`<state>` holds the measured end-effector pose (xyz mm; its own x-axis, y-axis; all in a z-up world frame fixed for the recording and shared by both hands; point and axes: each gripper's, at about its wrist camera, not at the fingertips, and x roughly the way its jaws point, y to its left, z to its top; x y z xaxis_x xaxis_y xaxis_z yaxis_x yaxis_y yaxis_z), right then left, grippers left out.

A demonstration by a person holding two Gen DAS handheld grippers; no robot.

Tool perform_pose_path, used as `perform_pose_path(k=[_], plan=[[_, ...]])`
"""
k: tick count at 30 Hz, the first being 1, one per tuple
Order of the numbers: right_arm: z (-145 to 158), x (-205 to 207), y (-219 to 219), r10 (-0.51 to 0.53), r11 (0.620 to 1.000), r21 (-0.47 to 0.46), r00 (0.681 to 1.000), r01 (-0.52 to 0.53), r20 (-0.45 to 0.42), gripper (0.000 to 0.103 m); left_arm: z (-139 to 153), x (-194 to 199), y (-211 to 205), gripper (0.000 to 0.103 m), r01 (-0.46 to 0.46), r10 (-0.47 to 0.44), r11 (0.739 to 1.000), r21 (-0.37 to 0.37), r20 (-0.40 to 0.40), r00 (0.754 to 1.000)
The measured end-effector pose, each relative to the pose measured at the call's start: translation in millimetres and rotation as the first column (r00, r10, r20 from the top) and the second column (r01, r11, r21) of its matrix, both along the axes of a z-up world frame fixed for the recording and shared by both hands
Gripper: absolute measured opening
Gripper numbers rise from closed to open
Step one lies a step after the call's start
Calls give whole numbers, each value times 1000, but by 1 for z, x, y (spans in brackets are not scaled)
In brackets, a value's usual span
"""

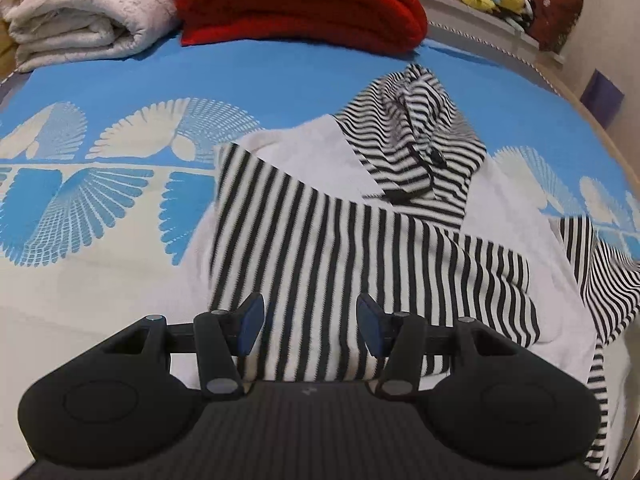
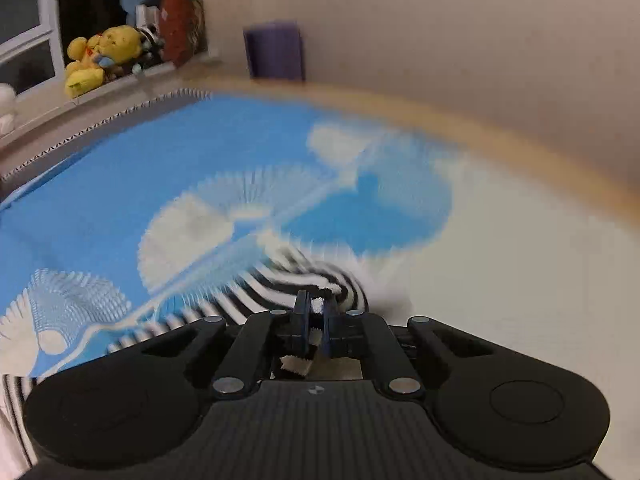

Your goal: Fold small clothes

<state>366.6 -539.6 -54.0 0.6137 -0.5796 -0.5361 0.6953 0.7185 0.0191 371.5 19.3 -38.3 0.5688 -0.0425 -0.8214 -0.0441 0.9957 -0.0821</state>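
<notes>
A black-and-white striped hooded top [image 1: 320, 220] lies partly folded on the blue and white bedspread [image 1: 120, 92], its hood [image 1: 416, 128] toward the far side. A striped sleeve [image 1: 600, 280] trails off at the right. My left gripper [image 1: 310, 308] hovers over the near striped panel, open, with nothing between its blue pads. In the right wrist view, my right gripper [image 2: 316, 302] is shut on a striped edge of the top [image 2: 288, 280], and white fabric shows between the pads. That view is blurred by motion.
A folded red blanket [image 1: 296, 0] and a folded white blanket [image 1: 80, 12] sit at the bed's far edge. Plush toys [image 2: 104, 56] and a brown cushion [image 2: 182, 20] line a ledge. A purple block [image 2: 274, 50] stands against the wall beyond the bed's wooden rim.
</notes>
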Motion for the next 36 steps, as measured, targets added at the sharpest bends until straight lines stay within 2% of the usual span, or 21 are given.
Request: perform_pose_path(k=[2, 4, 6, 7, 9, 10, 11, 12, 13, 14, 16, 18, 20, 21, 23, 26, 27, 28, 31, 33, 36], plan=[[31, 1, 50, 99, 978, -186, 995, -94, 20, 5, 5, -1, 9, 56, -22, 22, 1000, -17, 9, 1000], [56, 0, 107, 257, 924, -307, 965, -230, 50, 6, 10, -2, 19, 56, -42, 43, 999, -34, 17, 999], [77, -8, 178, 453, 824, -410, 890, -391, 61, 6, 15, -3, 29, 56, -60, 61, 997, -46, 26, 998], [83, -16, 217, 565, 747, -459, 823, -481, 57, 6, 17, -3, 35, 56, -73, 74, 996, -52, 30, 997], [84, -34, 288, 760, 564, -500, 650, -657, 3, 6, 23, -4, 50, 56, -108, 111, 992, -72, 39, 993], [79, -44, 322, 839, 458, -478, 542, -749, -46, 7, 25, -4, 56, 56, -124, 128, 989, -82, 42, 991], [68, -52, 354, 905, 331, -424, 411, -843, -111, 10, 27, -4, 62, 56, -141, 146, 986, -93, 44, 988], [58, -58, 375, 934, 245, -366, 320, -898, -159, 17, 29, -4, 68, 56, -156, 161, 982, -103, 44, 986], [44, -61, 395, 948, 189, -274, 248, -943, -200, 20, 31, -4, 72, 56, -167, 173, 979, -113, 44, 984], [29, -61, 409, 951, 162, -148, 195, -976, -239, 21, 32, -4, 76, 56, -176, 182, 976, -125, 42, 982], [10, -62, 421, 946, 157, 38, 140, -987, -293, 21, 33, -4, 78, 56, -174, 182, 975, -137, 41, 983], [8, -68, 420, 939, 187, 90, 151, -978, -310, 23, 34, -4, 77, 56, -171, 178, 975, -144, 39, 983], [14, -66, 410, 934, 240, 118, 196, -963, -299, 32, 33, -3, 77, 56, -173, 181, 972, -162, 34, 983], [15, -66, 404, 931, 275, 124, 231, -953, -282, 42, 32, -2, 77, 56, -176, 184, 969, -170, 31, 982], [10, -65, 391, 912, 367, 130, 328, -921, -245, 48, 28, -1, 76, 56, -182, 188, 968, -174, 21, 982], [-16, -46, 360, 841, 523, 183, 470, -833, -267, 48, 21, 0, 71, 56, -171, 174, 972, -160, 4, 985], [-27, -39, 350, 806, 575, 202, 508, -792, -305, 48, 19, 1, 69, 56, -167, 169, 974, -154, 0, 986], [-33, -33, 338, 788, 605, 221, 534, -765, -307, 48, 18, 1, 68, 56, -166, 167, 975, -147, -2, 986], [-45, -23, 314, 755, 639, 197, 557, -743, -346, 48, 16, 5, 64, 56, -172, 173, 976, -134, -2, 985], [-50, -24, 304, 745, 633, 154, 543, -759, -389, 48, 15, 8, 61, 56, -171, 173, 977, -124, -1, 985], [-56, -25, 288, 745, 624, 161, 518, -765, -421, 48, 10, 11, 58, 56, -175, 175, 979, -108, -8, 984]])
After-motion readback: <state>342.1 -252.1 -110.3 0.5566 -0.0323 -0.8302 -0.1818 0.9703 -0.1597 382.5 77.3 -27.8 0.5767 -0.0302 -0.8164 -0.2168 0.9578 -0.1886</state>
